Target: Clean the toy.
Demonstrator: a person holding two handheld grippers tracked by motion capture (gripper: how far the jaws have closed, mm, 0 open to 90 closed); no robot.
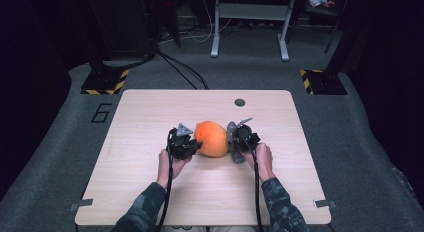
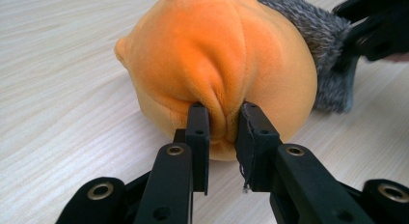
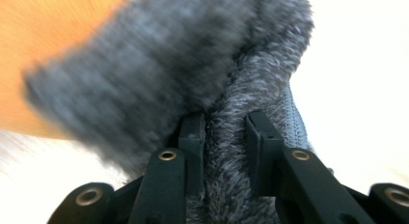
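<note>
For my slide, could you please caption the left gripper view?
Left hand-held gripper pinching a fold of the orange plush toy.

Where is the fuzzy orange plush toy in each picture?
High view: the fuzzy orange plush toy lies mid-table, between the left gripper and the right gripper.
Left gripper view: it spans the upper middle, a fold pinched in the jaws.
Right gripper view: an orange blur at the top left corner.
Shared landmark: the toy's grey furry part.

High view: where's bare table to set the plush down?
Free: the far strip by the round hole, the left side, the right side, and the near edge between the sleeves. Crowded: the middle, where both grippers clamp the plush.
</note>
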